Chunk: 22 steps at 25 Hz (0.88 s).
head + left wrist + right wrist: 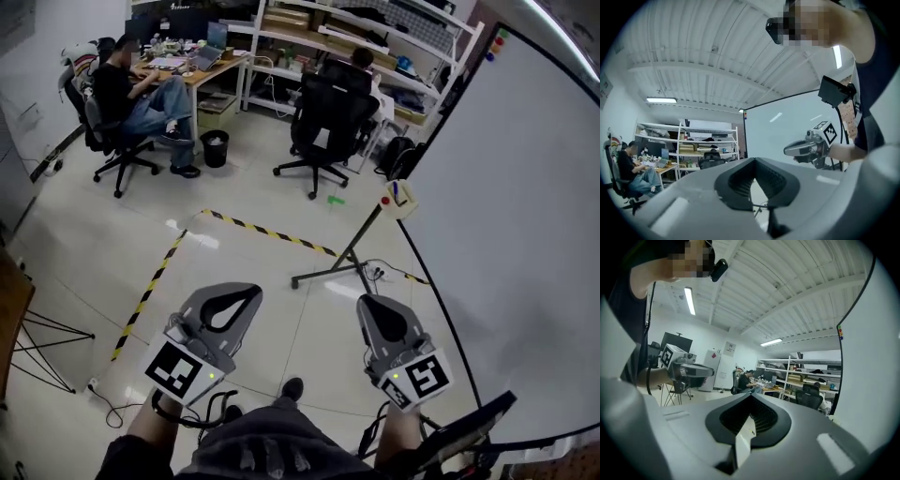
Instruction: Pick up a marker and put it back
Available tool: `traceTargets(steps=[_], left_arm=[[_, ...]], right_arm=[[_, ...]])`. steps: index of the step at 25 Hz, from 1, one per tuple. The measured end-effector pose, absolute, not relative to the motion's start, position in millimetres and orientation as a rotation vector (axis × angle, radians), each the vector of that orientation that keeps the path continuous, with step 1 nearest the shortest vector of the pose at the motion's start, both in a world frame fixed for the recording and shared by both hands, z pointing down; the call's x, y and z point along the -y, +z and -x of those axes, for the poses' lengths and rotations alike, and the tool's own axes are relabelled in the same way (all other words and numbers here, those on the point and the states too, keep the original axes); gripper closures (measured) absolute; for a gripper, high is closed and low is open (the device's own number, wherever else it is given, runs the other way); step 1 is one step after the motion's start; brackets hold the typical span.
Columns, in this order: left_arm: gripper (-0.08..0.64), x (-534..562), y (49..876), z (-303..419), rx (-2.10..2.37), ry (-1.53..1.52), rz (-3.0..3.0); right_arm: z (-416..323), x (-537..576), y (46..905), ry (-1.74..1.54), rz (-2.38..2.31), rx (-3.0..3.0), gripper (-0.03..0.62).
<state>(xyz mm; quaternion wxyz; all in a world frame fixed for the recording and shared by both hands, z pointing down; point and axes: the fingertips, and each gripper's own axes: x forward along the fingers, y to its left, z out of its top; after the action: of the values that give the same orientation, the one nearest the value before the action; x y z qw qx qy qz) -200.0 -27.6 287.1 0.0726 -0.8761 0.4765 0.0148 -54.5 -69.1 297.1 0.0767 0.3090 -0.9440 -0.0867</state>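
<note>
1. Marker (397, 191) – dark stick, prob. a marker, standing in the cream holder (404, 209) at the far lower corner of the whiteboard (525, 216). Too small to be sure. A red dot sits just beside the holder; can't tell what it is. No marker in either gripper.
2. L gripper (236, 300) – jaws together, nothing betw. them. Held level and low in front of the person, well apart from the holder.
3. R gripper (373, 314) – jaws together, empty. Level, beside the L gripper and nearer the board.
4. Step (judgement) – both grippers are closed and empty, and the marker is in the holder. This fits two stages: an approach to the board ahead of a pick, or the marker back in its place with the grippers drawn off. One moment doesn't settle which.
5. Next move – can't be fixed from here. Either way the holder is across open floor, out of reach from this stance.
6. Containers:
   - Holder: the dark stick; poss. more, unclear.
   - Black bin (215, 148) by the desk (202, 70): pale liner, contents not visible.
   - Cardboard box (217, 111) under the desk: contents can't be told.
   - Shelves (309, 23) at the back: boxes and misc. items, too small to list.
</note>
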Motion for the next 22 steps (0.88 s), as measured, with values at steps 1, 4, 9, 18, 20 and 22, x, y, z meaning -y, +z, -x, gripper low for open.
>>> traceTargets(steps=[1,4,9,18,20,22], left_arm=[[0.554,15,291,208,-1.431,0.048,2.648],[0.554,-19,297,224,-1.432,0.076,2.694],[0.554,-52,296,226,-1.421,0.121,2.758],[0.554,-100,304,145,-1.163,0.021,2.828],[0.554,-115,304,120,-1.125,0.027,2.848],[0.554,-134,306,94,-1.088,0.026,2.866]], right_arm=[[63,55,301,-0.252,-0.925,2.819,0.592],[83,18,308,-0.252,-0.913,2.774,0.592],[87,-17,303,-0.281,-0.948,2.72,0.592],[15,-84,283,-0.347,-1.153,2.71,0.592],[-11,-103,285,-0.337,-1.202,2.696,0.592],[-42,-124,289,-0.315,-1.261,2.681,0.592]])
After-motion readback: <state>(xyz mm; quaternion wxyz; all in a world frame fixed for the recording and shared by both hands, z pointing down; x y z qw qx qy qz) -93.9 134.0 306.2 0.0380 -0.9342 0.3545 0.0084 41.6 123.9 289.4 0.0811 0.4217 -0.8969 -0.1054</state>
